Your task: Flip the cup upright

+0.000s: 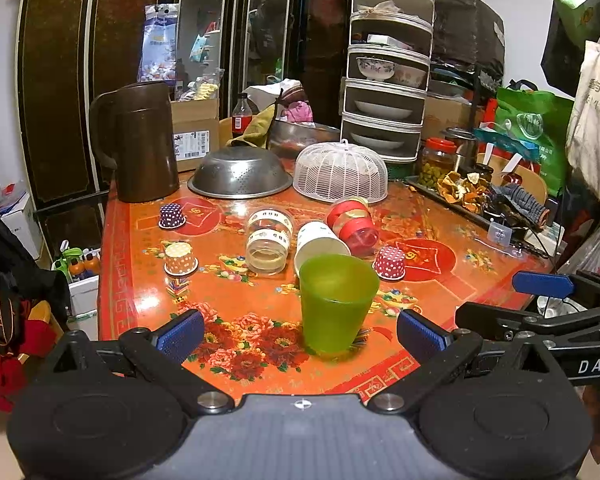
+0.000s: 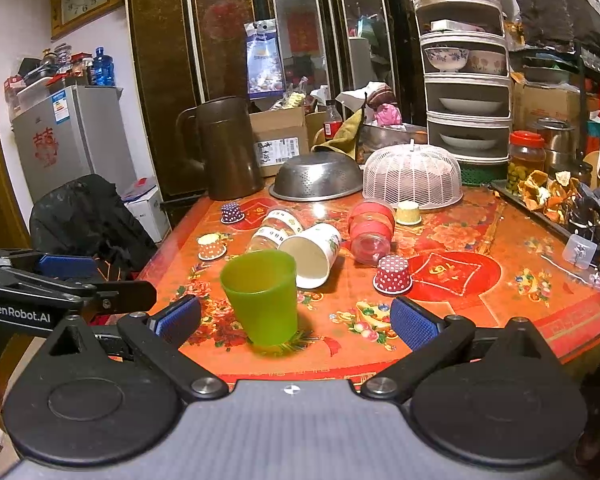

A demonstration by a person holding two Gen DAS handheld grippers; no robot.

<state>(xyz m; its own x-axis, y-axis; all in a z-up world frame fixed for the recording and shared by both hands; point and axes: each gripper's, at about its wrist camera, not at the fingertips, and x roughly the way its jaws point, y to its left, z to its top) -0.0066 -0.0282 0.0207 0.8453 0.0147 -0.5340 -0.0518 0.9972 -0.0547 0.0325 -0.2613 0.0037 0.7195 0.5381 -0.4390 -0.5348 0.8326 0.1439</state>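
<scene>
A green plastic cup (image 1: 335,304) stands upright, mouth up, on the red patterned table (image 1: 440,280) near its front edge; it also shows in the right wrist view (image 2: 262,296). My left gripper (image 1: 300,334) is open and empty, its blue pads on either side of the cup, just short of it. My right gripper (image 2: 296,320) is open and empty, with the cup between its fingers toward the left pad. Behind the green cup a white paper cup (image 1: 320,242), a clear glass jar (image 1: 269,240) and a red cup (image 1: 354,222) lie on their sides.
Small dotted cupcake cups (image 1: 390,262) sit upside down around them. A steel colander (image 1: 240,174), a white mesh food cover (image 1: 342,172) and a brown jug (image 1: 140,142) stand at the back. A tray of clutter (image 1: 480,196) lines the right edge.
</scene>
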